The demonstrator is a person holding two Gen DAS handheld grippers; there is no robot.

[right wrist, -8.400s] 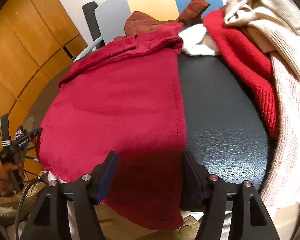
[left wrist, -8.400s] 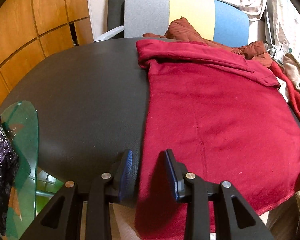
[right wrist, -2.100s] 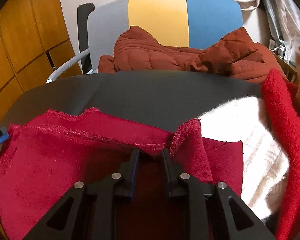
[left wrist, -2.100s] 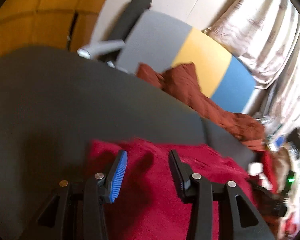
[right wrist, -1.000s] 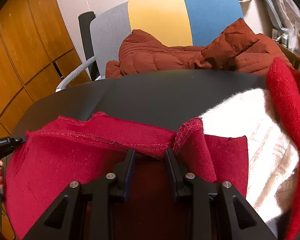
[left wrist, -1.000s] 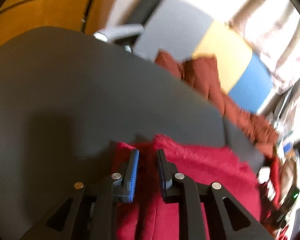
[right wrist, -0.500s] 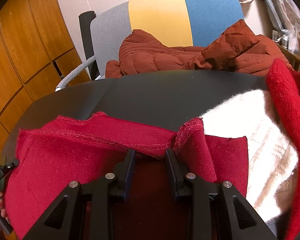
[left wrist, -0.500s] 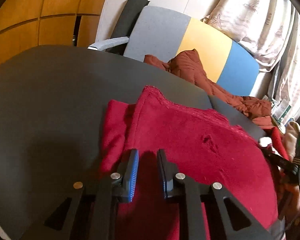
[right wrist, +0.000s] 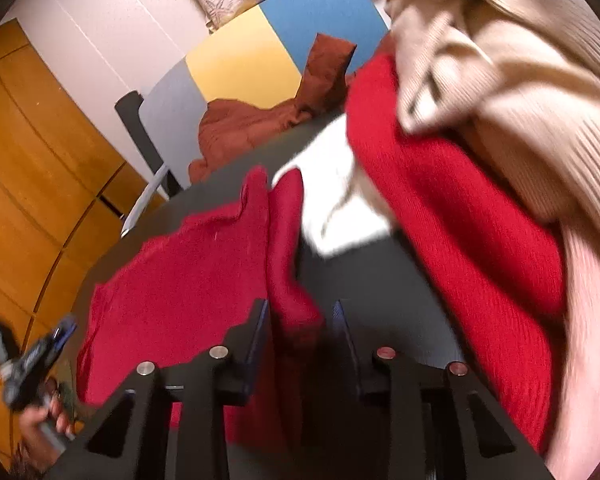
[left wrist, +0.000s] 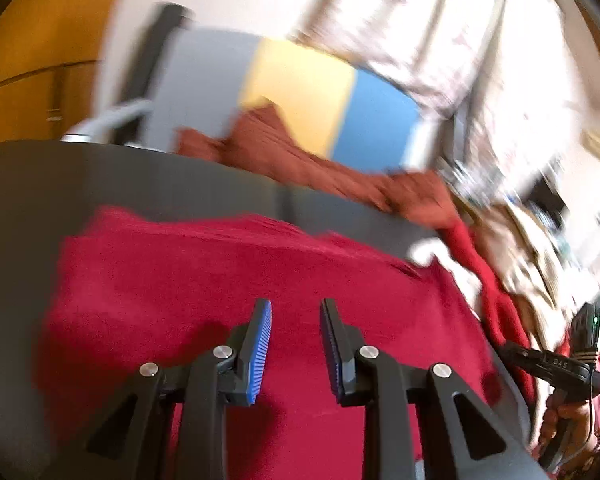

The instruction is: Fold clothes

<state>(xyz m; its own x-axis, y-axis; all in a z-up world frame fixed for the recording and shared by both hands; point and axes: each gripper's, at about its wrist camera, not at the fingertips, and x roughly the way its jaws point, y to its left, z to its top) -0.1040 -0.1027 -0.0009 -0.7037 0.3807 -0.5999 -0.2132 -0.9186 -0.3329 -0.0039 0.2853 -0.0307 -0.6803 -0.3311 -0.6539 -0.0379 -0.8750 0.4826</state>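
Letting go: both tools, clamped on the dark red garment (left wrist: 260, 280) half a second ago, now stand parted and hold nothing. The left tool (left wrist: 295, 326) hovers over the cloth with open jaws. The right tool (right wrist: 298, 322) is open too, a ridge of the cloth's right edge lying between its fingers. The garment lies doubled on the black bench (left wrist: 100, 184), left of the bright red knit (right wrist: 460, 216) and cream sweater (right wrist: 500, 60). This fold looks laid; the next fold can probably begin.
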